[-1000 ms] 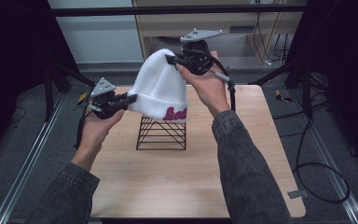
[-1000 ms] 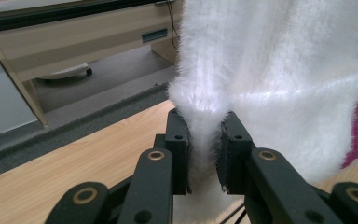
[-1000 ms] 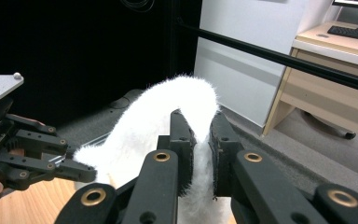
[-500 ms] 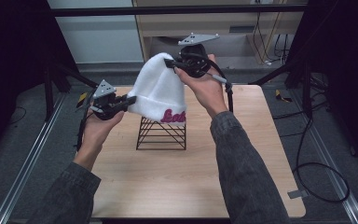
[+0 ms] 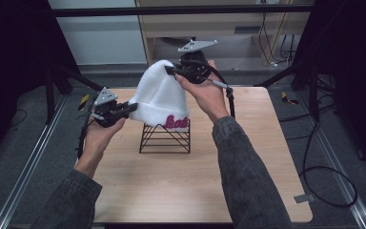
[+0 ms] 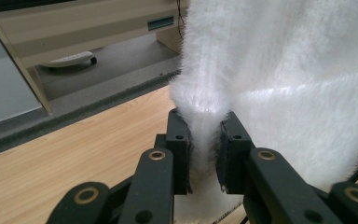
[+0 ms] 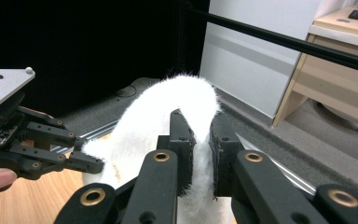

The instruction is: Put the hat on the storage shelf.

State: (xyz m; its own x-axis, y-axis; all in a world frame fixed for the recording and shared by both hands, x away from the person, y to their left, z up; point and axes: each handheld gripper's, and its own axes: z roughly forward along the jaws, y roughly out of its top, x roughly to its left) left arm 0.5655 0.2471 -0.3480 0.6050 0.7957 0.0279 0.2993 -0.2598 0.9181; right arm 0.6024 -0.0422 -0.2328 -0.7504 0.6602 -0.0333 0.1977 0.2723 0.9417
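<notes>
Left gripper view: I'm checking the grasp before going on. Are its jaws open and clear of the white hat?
No. The left gripper has its jaws closed on a fold of the white hat, with fabric pinched between them.

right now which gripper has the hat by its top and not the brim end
The right gripper: it pinches the white beanie at its crown, held higher. The left gripper grips the lower edge, near the pink lettering.

White fuzzy beanie (image 5: 159,98), pink lettering, perhaps resting on black wire rack (image 5: 165,139)
</notes>
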